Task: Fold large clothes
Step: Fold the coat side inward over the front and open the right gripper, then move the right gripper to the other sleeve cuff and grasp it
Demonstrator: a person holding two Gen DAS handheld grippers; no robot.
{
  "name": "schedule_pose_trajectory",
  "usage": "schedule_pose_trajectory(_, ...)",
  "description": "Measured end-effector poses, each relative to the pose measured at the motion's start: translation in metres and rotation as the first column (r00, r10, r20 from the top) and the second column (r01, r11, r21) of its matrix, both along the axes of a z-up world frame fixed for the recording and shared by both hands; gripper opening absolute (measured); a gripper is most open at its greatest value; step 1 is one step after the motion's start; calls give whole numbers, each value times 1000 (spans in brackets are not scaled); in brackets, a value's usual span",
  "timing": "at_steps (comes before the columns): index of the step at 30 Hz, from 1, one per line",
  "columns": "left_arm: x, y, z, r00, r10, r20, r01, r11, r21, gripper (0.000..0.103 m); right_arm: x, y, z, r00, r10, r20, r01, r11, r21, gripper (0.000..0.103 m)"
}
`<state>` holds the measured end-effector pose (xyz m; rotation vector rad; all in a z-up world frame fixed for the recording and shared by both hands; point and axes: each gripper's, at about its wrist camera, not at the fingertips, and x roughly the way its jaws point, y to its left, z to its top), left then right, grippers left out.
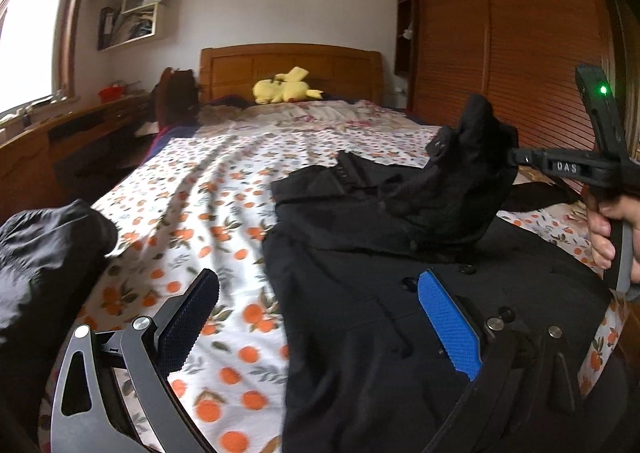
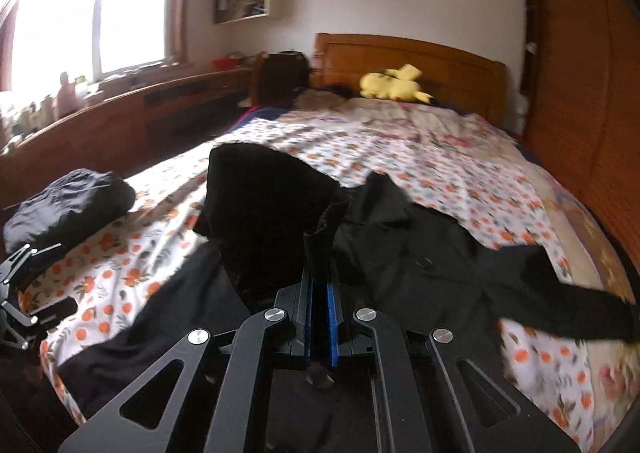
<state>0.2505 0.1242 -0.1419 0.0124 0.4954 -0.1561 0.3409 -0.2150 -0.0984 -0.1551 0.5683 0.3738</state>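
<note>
A large black coat (image 1: pixel 360 313) lies spread on the orange-print bedsheet (image 1: pixel 200 181) at the near right part of the bed. My left gripper (image 1: pixel 320 317) is open and empty, low over the coat's left edge. My right gripper (image 2: pixel 321 285) is shut on a fold of the black coat (image 2: pixel 264 205) and holds that part lifted above the rest; in the left wrist view it (image 1: pixel 472 149) comes in from the right with the bunched cloth hanging from it. One sleeve (image 2: pixel 560 293) trails to the right.
A folded black garment (image 1: pixel 44 253) sits at the bed's near left corner, also in the right wrist view (image 2: pixel 68 205). A yellow plush toy (image 1: pixel 284 89) lies by the wooden headboard (image 1: pixel 288 65). A wardrobe (image 1: pixel 500 33) stands right, a desk (image 1: pixel 60 141) left.
</note>
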Motion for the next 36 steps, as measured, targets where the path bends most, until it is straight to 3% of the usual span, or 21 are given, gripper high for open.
schedule_pose_trajectory(7, 12, -30, 1, 999, -52, 2, 52, 999, -13, 100, -1, -56, -29, 981, -177, -81, 176, 984, -19, 6)
schedule_pose_trajectory(9, 15, -37, 2, 998, -64, 3, 64, 998, -16, 100, -7, -69, -39, 972, -213, -98, 209, 977, -43, 14)
schedule_pose_trajectory(12, 20, -49, 1, 997, -82, 3, 82, 996, -18, 100, -18, -82, -50, 967, -224, -124, 219, 974, -55, 18)
schedule_pose_trajectory(16, 29, -64, -3, 995, -104, -1, 104, 994, -19, 100, -32, -92, -52, 971, -213, -111, 205, 975, -80, 37)
schedule_pose_trajectory(23, 47, -90, -11, 990, -143, -11, 143, 990, -20, 100, -32, -96, -39, 982, -176, -73, 170, 982, -81, 39)
schedule_pose_trajectory(31, 65, -115, -23, 984, -178, -16, 178, 984, -29, 100, 24, -84, -49, 987, -128, -94, 114, 984, -138, 39)
schedule_pose_trajectory(36, 69, -127, -27, 981, -194, -25, 193, 981, -36, 100, 68, -85, -74, 974, -148, -170, 115, 975, -188, 39)
